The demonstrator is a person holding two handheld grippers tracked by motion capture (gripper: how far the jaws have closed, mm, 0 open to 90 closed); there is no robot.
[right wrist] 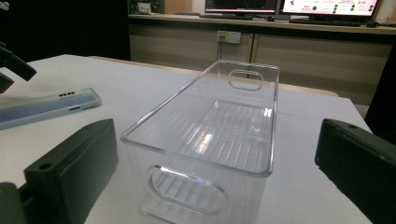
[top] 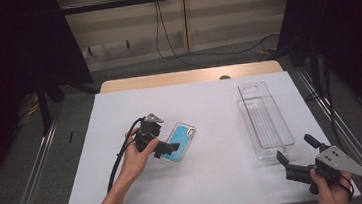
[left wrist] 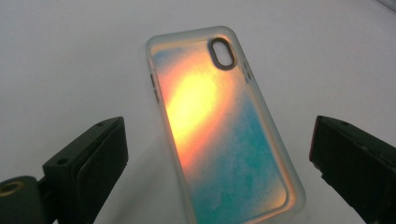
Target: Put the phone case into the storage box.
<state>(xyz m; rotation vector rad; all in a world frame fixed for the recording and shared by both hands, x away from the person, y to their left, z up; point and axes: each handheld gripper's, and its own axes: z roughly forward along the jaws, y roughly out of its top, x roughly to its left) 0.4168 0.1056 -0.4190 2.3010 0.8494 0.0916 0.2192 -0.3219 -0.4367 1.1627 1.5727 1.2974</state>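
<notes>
phone case (top: 179, 142) lies flat on the white worktop (top: 216, 179), left of centre, back up. long axis runs diagonal in the high view: camera-cutout end points far-right, other end near-left under the left gripper (top: 166, 150). back is teal with an orange glare patch, frosted rim. left gripper fingers (left wrist: 88, 163) spread wide, one each side of the case's near half, holding nothing. clear plastic bin (top: 265, 119) sits at right, long axis running front to back, oval handle cutouts at both ends. right gripper (top: 297, 153) at near-right corner, fingers wide open, empty, aimed at the bin's near end. the white sheet covers a wood top; dark curtains at the sides, cables on the floor, monitors on a far bench.
</notes>
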